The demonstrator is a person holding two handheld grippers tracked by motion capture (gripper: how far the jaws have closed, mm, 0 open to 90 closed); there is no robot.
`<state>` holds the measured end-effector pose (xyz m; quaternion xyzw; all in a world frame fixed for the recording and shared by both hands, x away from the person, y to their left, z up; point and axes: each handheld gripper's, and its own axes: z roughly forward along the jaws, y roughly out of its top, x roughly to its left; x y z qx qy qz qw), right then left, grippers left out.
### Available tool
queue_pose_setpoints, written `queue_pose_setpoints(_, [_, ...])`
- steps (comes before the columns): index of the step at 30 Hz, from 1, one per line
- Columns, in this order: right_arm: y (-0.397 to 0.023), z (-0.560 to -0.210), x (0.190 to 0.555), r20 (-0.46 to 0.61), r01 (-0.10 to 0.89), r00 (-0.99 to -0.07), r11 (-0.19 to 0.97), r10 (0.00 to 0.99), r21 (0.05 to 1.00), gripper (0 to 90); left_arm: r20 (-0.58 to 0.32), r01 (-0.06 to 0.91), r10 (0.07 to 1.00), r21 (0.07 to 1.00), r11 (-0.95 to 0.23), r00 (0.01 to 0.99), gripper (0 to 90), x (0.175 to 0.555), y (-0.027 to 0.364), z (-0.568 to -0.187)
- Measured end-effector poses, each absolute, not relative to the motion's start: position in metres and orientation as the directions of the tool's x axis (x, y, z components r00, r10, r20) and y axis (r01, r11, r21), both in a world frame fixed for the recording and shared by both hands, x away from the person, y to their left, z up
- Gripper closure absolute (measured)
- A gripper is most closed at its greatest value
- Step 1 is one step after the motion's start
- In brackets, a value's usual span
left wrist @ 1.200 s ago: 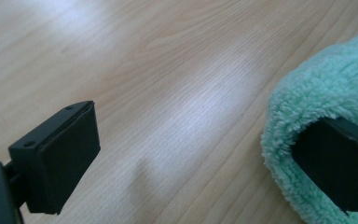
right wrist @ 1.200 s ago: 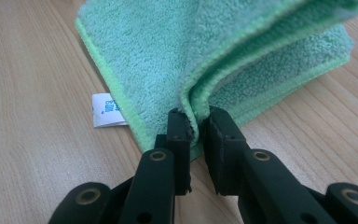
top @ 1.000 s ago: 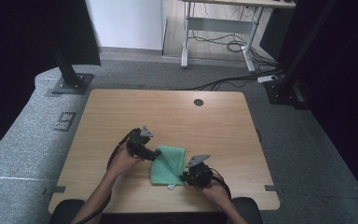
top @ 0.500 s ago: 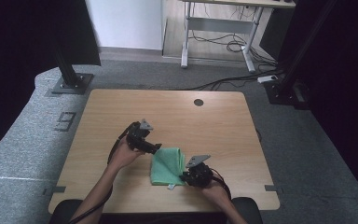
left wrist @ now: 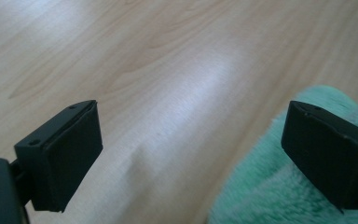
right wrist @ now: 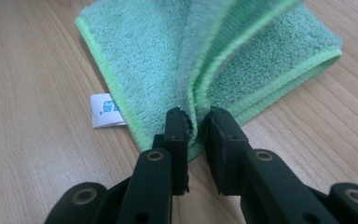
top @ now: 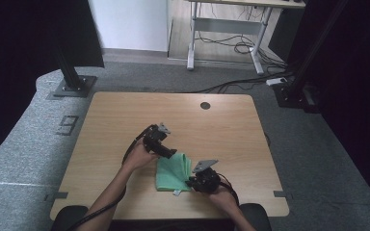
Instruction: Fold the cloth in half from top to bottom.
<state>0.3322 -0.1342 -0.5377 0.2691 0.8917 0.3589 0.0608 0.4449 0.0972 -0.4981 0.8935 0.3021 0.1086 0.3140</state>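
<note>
A green microfibre cloth [top: 174, 172] lies folded on the wooden table [top: 125, 115], near its front edge. My right gripper [right wrist: 196, 122] is shut on a raised fold of the cloth [right wrist: 242, 56], pinching its edge between both pads; in the high view the right gripper [top: 192, 182] sits at the cloth's right front corner. My left gripper [top: 173, 154] hovers at the cloth's far left corner, open. In the left gripper view the wide jaws frame bare wood, and the cloth [left wrist: 279, 186] lies under the right-hand pad without being pinched.
A white label [right wrist: 106, 110] sticks out from the cloth's edge. A round cable hole [top: 205, 105] is at the table's far side. Black stand bases [top: 72, 86] and a desk frame stand on the grey floor beyond.
My left gripper has moved up and away from the cloth's left edge toward the far side. The right gripper has stayed put, still pinching the cloth.
</note>
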Motion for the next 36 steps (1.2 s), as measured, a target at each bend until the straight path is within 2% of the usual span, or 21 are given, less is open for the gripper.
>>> queue_pose_setpoints(10, [-0.134,-0.534,0.330,0.069,0.434,-0.845,0.605,0.530,0.667,70.0,-0.001,0.443,0.579,0.643,-0.625,0.816,5.6,0.410,0.119,-0.499])
queue_pose_setpoints(15, [-0.139,-0.528,0.325,0.067,0.432,-0.848,0.613,0.526,0.662,50.8,0.013,0.431,0.566,0.632,-0.644,0.824,5.4,0.390,0.124,-0.506])
queue_pose_setpoints(21, [-0.149,-0.512,0.320,0.058,0.416,-0.850,0.600,0.523,0.683,38.5,0.017,0.433,0.571,0.633,-0.642,0.821,5.3,0.373,0.129,-0.514])
queue_pose_setpoints(28, [-0.141,-0.512,0.344,0.055,0.458,-0.790,0.529,0.610,0.715,31.7,0.004,0.454,0.600,0.651,-0.609,0.800,5.2,0.362,0.136,-0.523])
queue_pose_setpoints(33, [-0.126,-0.524,0.358,0.035,0.473,-0.778,0.549,0.627,0.689,30.1,0.017,0.461,0.617,0.648,-0.606,0.787,5.1,0.354,0.137,-0.530])
queue_pose_setpoints(36, [-0.122,-0.529,0.354,0.021,0.470,-0.786,0.575,0.618,0.670,29.7,0.029,0.465,0.626,0.644,-0.607,0.779,4.3,0.353,0.135,-0.534])
